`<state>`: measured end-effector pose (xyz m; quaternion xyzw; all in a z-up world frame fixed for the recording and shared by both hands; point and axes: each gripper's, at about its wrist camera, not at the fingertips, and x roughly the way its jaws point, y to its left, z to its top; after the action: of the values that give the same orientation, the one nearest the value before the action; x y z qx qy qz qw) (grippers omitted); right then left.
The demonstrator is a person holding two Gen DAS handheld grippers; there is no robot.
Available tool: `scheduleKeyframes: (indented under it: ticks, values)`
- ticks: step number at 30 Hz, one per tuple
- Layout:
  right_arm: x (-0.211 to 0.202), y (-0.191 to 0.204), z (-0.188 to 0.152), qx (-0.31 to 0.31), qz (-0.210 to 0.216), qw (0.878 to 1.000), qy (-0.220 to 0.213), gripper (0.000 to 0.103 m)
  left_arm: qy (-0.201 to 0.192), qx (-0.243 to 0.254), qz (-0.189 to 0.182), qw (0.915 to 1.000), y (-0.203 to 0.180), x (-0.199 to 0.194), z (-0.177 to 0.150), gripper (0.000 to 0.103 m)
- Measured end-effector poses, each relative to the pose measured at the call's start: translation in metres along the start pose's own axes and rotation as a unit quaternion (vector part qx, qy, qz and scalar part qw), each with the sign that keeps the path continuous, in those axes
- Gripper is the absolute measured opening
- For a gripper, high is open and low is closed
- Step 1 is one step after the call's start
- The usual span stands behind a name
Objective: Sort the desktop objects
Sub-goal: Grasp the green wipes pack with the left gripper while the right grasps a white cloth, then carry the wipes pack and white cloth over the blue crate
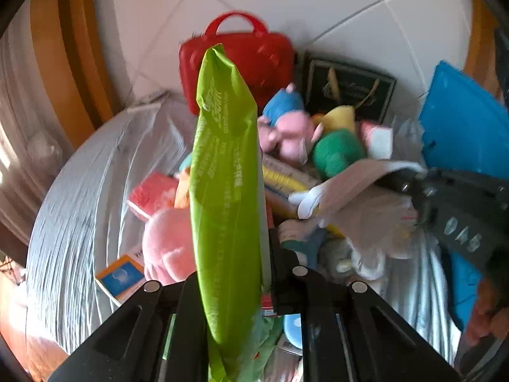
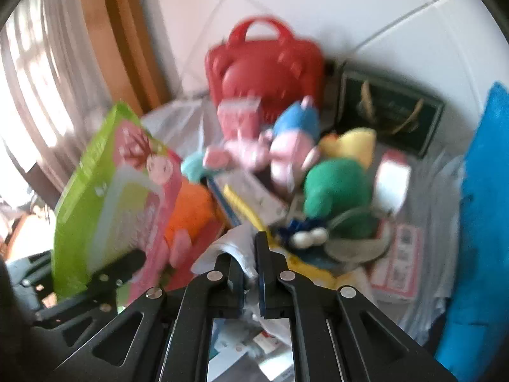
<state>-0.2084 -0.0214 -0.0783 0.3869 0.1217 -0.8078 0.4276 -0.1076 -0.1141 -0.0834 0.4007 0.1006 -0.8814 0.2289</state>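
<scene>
Green packet (image 1: 222, 191) stands clamped in the left gripper (image 1: 235, 273), lifted over the toy pile. Right gripper (image 2: 249, 264) has pinched a pale cloth (image 2: 235, 248).

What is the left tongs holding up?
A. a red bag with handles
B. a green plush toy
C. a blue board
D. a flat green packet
D: in the left wrist view the left tongs are shut on a flat green packet that stands up on edge between them, while the red bag and the green plush toy lie back in the pile.
</scene>
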Motion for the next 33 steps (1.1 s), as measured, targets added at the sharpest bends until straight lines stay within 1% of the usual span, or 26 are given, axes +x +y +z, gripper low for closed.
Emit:
scheduleKeyframes:
  ticks: [3,6,10,11,14,17,20,22,24,27,30,31,32,33]
  values:
    - [-0.037,-0.002,0.010,0.009,-0.018,0.999,-0.036,0.006,-0.022,0.017,-0.016,0.9995,-0.007,-0.023,0.007,0.013]
    - [-0.082,-0.005,0.016,0.021,-0.038,0.996,-0.081,0.006,-0.045,0.035,-0.036,0.9977,-0.018,-0.045,0.014,0.013]
    - [-0.131,-0.011,0.025,0.035,-0.062,0.990,-0.119,0.006,-0.066,0.056,-0.064,0.9941,-0.033,-0.069,0.021,0.013]
    - [-0.149,-0.013,0.027,0.039,-0.074,0.987,-0.134,0.006,-0.073,0.062,-0.069,0.9930,-0.037,-0.076,0.023,0.013]
    - [-0.185,-0.022,0.031,0.051,-0.092,0.981,-0.162,0.006,-0.090,0.076,-0.082,0.9896,-0.051,-0.095,0.028,0.013]
    - [-0.230,-0.037,0.032,0.061,-0.118,0.972,-0.192,0.006,-0.106,0.088,-0.100,0.9854,-0.075,-0.116,0.035,0.013]
    - [-0.267,-0.054,0.029,0.072,-0.134,0.965,-0.215,0.006,-0.131,0.108,-0.113,0.9790,-0.110,-0.142,0.041,0.013]
    - [-0.295,-0.071,0.025,0.078,-0.149,0.958,-0.232,0.006,-0.147,0.120,-0.129,0.9734,-0.140,-0.160,0.044,0.013]
    - [-0.328,-0.096,0.018,0.085,-0.165,0.951,-0.248,0.006,-0.163,0.130,-0.143,0.9675,-0.175,-0.178,0.047,0.013]
    - [-0.366,-0.133,0.004,0.090,-0.183,0.945,-0.256,0.006,-0.174,0.142,-0.157,0.9615,-0.226,-0.195,0.048,0.013]
    - [-0.397,-0.177,-0.013,0.083,-0.208,0.944,-0.244,0.006,-0.171,0.151,-0.186,0.9557,-0.282,-0.210,0.048,0.013]
    - [-0.404,-0.197,-0.018,0.082,-0.214,0.945,-0.233,0.006,-0.161,0.155,-0.197,0.9546,-0.303,-0.211,0.048,0.013]
    - [-0.407,-0.209,-0.021,0.082,-0.215,0.947,-0.225,0.006,-0.151,0.159,-0.203,0.9545,-0.317,-0.211,0.047,0.013]
    - [-0.409,-0.230,-0.026,0.081,-0.218,0.951,-0.206,0.006,-0.135,0.167,-0.205,0.9548,-0.341,-0.209,0.045,0.013]
